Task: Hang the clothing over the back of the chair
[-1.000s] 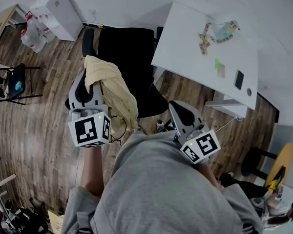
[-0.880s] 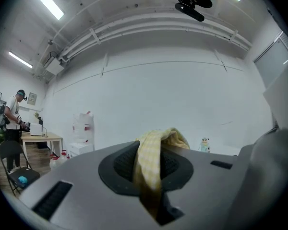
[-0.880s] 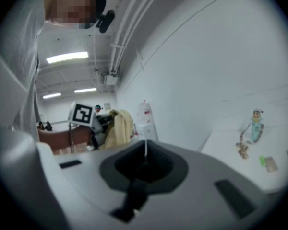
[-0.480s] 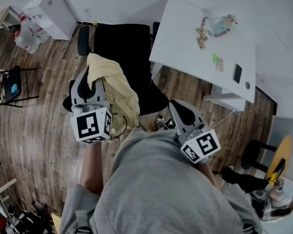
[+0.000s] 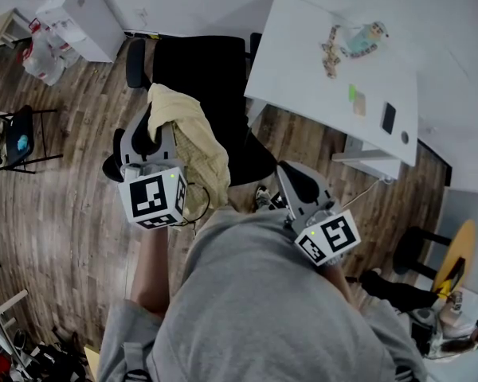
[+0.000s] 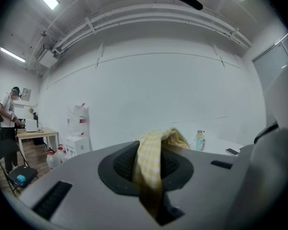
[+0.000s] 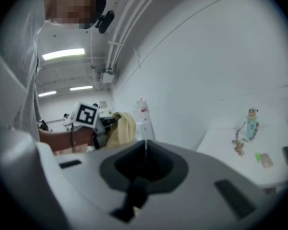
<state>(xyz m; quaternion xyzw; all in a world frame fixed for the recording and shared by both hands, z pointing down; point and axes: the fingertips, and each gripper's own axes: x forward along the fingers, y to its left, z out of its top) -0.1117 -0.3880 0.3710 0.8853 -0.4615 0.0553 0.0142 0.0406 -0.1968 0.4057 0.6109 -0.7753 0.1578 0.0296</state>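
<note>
Your left gripper (image 5: 150, 130) has shifted nearer chair (image 5: 203, 66), jaws pinched on yellow clothing (image 5: 193, 138). Cloth hangs bunched above seat edge, not yet over backrest. Your right gripper (image 5: 291, 177) unmoved, closed, empty. Draping step judged still ahead.

Pale yellow with a fine check on the clothing (image 6: 150, 162). Plain black on the chair (image 5: 207, 74), white on the desk (image 5: 303, 70) at the right. Grey on the left hand-held gripper (image 5: 150, 122) and the right hand-held gripper (image 5: 287, 173), black-and-white square markers on their cubes. Brown plank grain across the floor (image 5: 64, 189).
</note>
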